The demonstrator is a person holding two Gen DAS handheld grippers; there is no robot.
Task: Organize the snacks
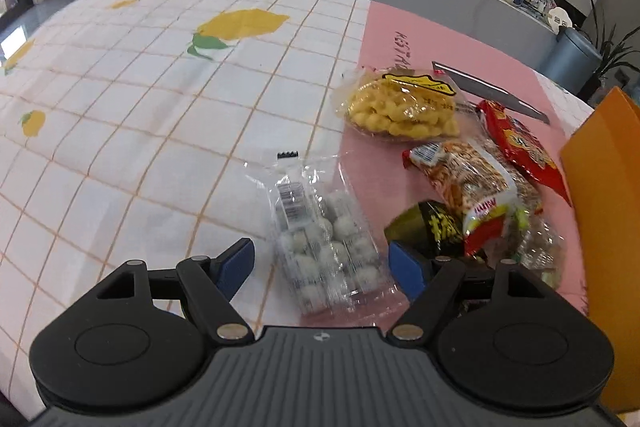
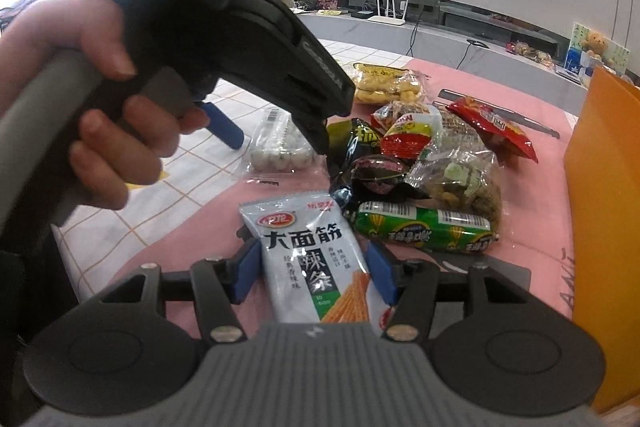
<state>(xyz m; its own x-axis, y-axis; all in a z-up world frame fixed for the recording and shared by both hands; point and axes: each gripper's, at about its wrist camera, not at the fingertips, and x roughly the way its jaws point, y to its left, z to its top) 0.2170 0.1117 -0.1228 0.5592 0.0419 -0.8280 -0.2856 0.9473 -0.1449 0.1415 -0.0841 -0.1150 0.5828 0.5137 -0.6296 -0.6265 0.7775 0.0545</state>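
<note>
My left gripper (image 1: pixel 322 267) is open, its blue fingers on either side of a clear bag of white round candies (image 1: pixel 326 243) lying on the checked tablecloth; the bag also shows in the right wrist view (image 2: pixel 280 147). My right gripper (image 2: pixel 314 269) is open around a grey-white spicy-strip packet (image 2: pixel 316 267) on the pink mat, fingers close to its edges. A snack pile lies beyond: yellow puffs bag (image 1: pixel 400 107), red packet (image 1: pixel 524 151), peanut bag (image 1: pixel 476 183), dark green packet (image 1: pixel 432 227), green sausage (image 2: pixel 424 227).
An orange box (image 2: pixel 604 227) stands at the right edge of the table. A grey knife-like strip (image 1: pixel 492 93) lies behind the pile. The left hand-held gripper body (image 2: pixel 208 23) and hand fill the upper left of the right wrist view.
</note>
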